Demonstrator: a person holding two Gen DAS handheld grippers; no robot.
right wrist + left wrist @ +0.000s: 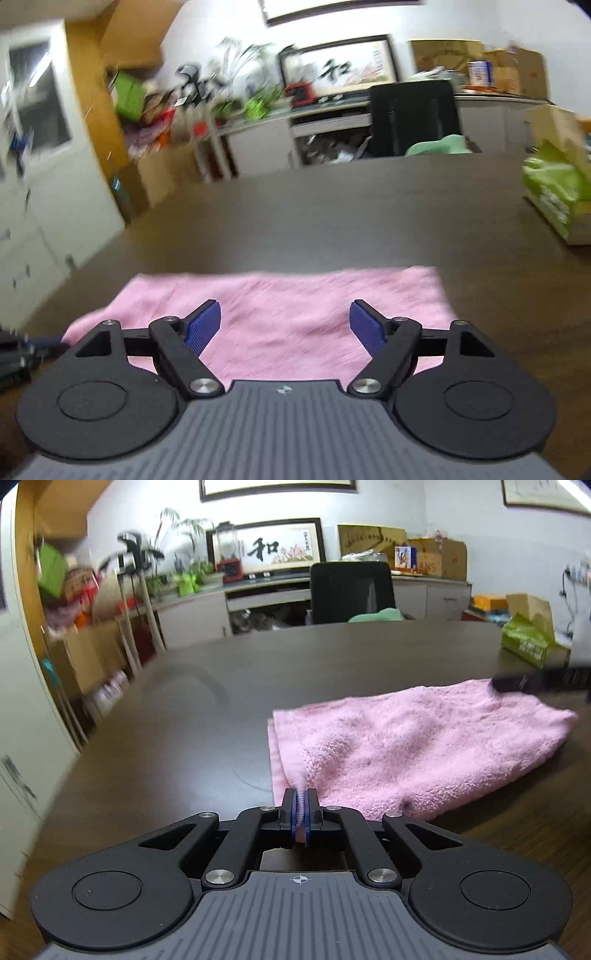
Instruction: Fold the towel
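Note:
A pink terry towel lies folded on the dark brown table. My left gripper is shut on the towel's near left corner, with pink cloth pinched between the blue pads. In the right wrist view the towel lies flat under my right gripper, which is open and empty, its blue pads wide apart above the cloth. The right gripper's black tip shows at the towel's far right corner in the left wrist view. The right wrist view is blurred.
A green-and-tan box stands at the table's right side, also in the right wrist view. A black office chair with a green cloth stands behind the far edge. Shelves and cartons line the left wall.

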